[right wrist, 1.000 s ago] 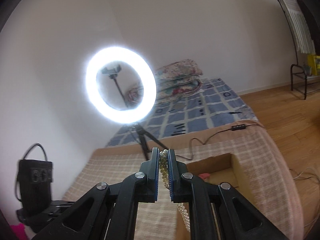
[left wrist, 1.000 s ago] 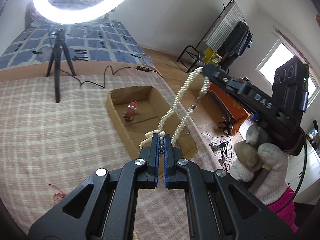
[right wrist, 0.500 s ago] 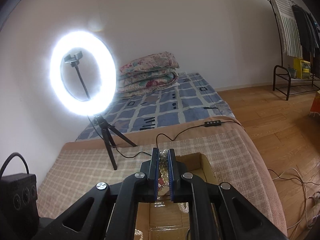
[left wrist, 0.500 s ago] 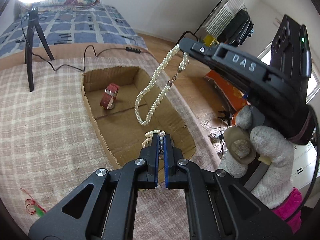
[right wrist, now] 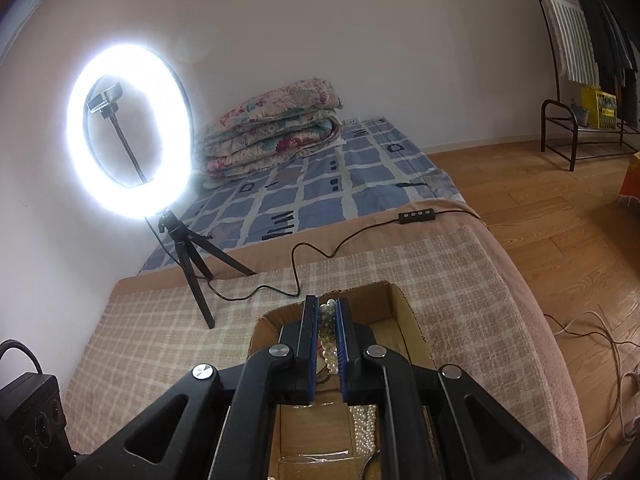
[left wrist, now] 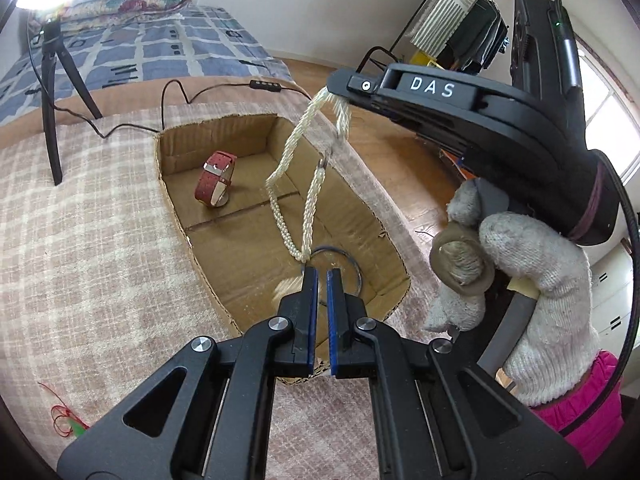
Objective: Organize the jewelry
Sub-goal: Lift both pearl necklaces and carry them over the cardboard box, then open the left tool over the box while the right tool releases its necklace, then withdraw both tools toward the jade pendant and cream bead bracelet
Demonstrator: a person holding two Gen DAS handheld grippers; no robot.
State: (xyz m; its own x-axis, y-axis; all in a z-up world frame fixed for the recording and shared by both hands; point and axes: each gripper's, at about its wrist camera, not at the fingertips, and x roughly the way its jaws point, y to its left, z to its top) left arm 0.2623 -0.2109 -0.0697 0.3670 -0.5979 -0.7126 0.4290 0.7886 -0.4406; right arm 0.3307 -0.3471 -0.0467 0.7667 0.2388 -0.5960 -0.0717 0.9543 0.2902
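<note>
Pearly beads: we clamp the necklace point(left wrist: 298, 184) in our right gripper point(right wrist: 328, 320), its strands dangling into the cardboard box point(left wrist: 176, 208). Our left gripper point(left wrist: 319, 276) shows a narrow gap, nothing between. A red watch point(left wrist: 214, 178) and dark ring point(left wrist: 352, 268) lie inside.

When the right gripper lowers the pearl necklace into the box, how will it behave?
Probably floppy: the pearl necklace hangs in limp strands from the right gripper. It will likely pile up loosely on the cardboard box floor. The smooth beads may slip, yet the pads pinch them firmly.
</note>
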